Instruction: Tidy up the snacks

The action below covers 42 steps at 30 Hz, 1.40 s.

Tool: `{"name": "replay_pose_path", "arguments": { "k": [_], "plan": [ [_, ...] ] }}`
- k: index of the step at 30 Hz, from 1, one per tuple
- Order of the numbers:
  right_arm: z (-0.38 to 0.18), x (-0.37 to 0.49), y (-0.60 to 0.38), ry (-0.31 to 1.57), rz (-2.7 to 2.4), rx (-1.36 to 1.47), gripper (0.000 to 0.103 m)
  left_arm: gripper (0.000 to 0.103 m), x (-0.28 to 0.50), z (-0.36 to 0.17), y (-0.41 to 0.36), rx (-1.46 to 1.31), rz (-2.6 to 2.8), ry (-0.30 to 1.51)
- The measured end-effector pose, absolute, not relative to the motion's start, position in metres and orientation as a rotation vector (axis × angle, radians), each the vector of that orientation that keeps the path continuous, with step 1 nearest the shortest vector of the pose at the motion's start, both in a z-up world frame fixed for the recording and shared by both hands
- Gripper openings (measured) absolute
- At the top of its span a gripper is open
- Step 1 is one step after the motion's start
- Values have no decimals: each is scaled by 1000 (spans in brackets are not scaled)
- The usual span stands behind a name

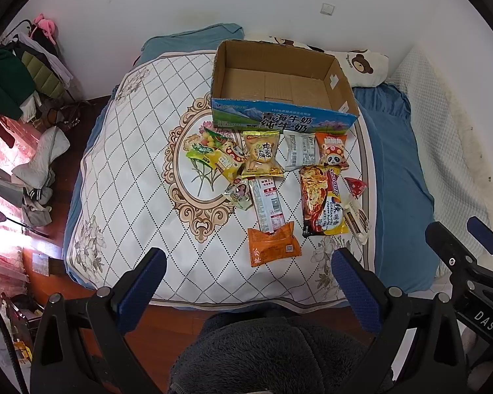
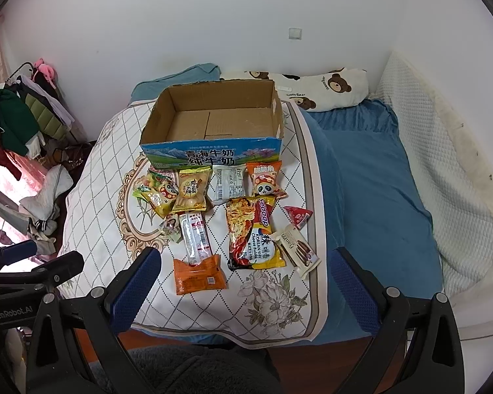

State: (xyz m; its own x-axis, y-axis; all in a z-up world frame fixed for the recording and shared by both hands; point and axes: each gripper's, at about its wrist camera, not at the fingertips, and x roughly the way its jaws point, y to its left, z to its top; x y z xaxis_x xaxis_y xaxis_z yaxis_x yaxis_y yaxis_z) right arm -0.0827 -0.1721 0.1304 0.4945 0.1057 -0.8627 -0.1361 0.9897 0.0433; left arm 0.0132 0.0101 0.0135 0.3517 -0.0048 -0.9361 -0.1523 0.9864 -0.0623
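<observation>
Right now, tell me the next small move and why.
Probably bring the right gripper down onto the orange packet. Both grippers are open and hold nothing, the cardboard box has nothing in it, and that packet lies nearest, apart from the noodle pack.

Blue-sheeted bed (image 2: 371, 177), white diamond-patterned quilt (image 2: 108, 170), open cardboard milk box (image 2: 210, 154), scattered snack packets (image 2: 200, 275), bear-print pillow (image 2: 332, 90)

Matt brown cardboard box (image 1: 272, 82) with a glossy printed front, shiny plastic snack packets (image 2: 251, 233), quilted cloth bedcover (image 1: 131, 170).
</observation>
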Motion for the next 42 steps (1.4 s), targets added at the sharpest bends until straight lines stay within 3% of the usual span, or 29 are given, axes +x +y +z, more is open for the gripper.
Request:
{"name": "replay_pose_path", "arguments": {
  "k": [14,25,29,34,36,37,42],
  "plan": [
    [117,-76,-176,1056,145,-8,103,103,23,-5,12,-147,103,1218],
    [-19,-8,-212,1243,113,106,103,101,119,-155,13,-241,79,1474],
    [-73,23,-217,1311,97,129,103,85,152,-213,12,-337,72,1584],
    [-115,53,-213,1350,112,113,102,76,176,-273,4,-428,76,1676],
    [-129,64,-208,1365,114,95,102,68,177,-289,2,-440,94,1702],
    [-136,70,-205,1372,121,93,102,55,176,-297,1,-450,98,1707],
    [-167,90,-184,1425,160,46,102,46,160,-298,5,-415,100,1666]
  ]
}}
